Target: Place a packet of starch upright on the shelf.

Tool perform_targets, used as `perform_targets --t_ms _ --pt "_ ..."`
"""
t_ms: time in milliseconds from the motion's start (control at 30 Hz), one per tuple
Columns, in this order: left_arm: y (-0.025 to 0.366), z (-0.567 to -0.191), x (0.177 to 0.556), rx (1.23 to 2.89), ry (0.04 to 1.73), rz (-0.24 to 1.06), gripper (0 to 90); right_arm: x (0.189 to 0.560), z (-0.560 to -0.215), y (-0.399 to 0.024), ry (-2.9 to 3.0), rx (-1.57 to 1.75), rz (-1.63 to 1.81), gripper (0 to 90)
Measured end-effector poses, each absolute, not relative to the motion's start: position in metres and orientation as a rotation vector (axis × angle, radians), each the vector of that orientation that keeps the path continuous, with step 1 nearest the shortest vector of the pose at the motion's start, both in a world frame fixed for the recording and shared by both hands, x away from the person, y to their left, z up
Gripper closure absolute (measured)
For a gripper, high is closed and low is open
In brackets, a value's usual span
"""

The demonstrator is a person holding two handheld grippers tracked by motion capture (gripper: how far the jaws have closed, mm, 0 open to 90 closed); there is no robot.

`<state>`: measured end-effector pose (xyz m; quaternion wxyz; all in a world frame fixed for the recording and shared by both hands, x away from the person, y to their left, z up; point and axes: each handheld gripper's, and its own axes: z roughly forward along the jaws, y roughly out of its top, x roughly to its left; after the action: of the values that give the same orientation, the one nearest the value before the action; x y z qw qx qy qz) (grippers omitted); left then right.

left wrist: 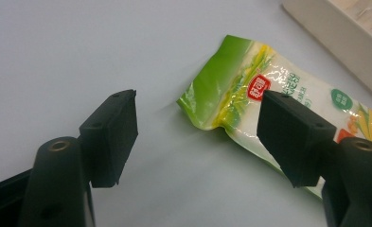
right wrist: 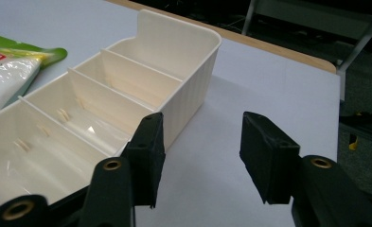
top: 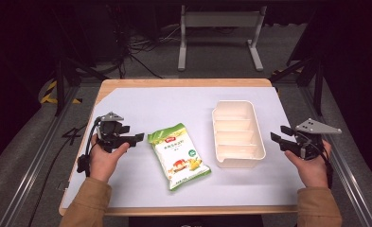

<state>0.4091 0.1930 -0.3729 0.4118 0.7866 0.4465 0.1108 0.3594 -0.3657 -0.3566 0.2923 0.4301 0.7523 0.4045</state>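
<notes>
A green and white snack bag (top: 178,155) with a corn picture lies flat near the middle of the white table cover; its green top end (left wrist: 221,78) shows between and beyond the left jaws. Just left of it my left gripper (top: 135,138) is held open, empty, pointing at the bag. A cream plastic tray (top: 257,124) with several divided compartments stands right of the bag, empty (right wrist: 188,90). My right gripper (top: 275,138) is open and empty beside the tray's right wall, with its left jaw in front of the tray wall.
The white sheet (top: 141,104) covers a wooden table (top: 183,82) whose edge shows at the back. Metal frame rails run along both sides, and a stand and cables sit on the dark floor behind.
</notes>
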Motion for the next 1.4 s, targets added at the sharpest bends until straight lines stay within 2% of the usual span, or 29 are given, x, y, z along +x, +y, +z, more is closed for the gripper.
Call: perform_targets --t_ms 267,367,667,833,967,1133,1400 --pt "0.177 -0.367 0.409 1.987 1.048 0.280 24.7 0.348 -0.345 -0.362 1.992 1.117 1.091 47.3" --pt "0.170 -0.369 0.409 1.979 1.043 0.356 21.4 0.344 -0.343 -0.362 1.987 1.112 1.093 46.3" --pt "0.155 -0.382 0.423 1.960 1.031 0.255 21.5 0.333 -0.341 -0.364 1.982 1.139 1.176 44.6" --pt "0.143 -0.400 0.436 2.034 1.067 0.158 20.4 0.328 -0.338 -0.359 1.994 1.110 1.183 43.5" --pt "0.140 -0.410 0.441 2.065 1.091 0.156 20.3 0.327 -0.340 -0.359 2.004 1.120 1.175 43.5" --pt "0.136 -0.424 0.450 2.088 1.121 0.096 16.1 0.327 -0.344 -0.357 2.014 1.141 1.154 43.2" --pt "0.131 -0.432 0.456 2.107 1.153 0.026 17.3 0.328 -0.352 -0.357 2.031 1.158 1.117 43.3"
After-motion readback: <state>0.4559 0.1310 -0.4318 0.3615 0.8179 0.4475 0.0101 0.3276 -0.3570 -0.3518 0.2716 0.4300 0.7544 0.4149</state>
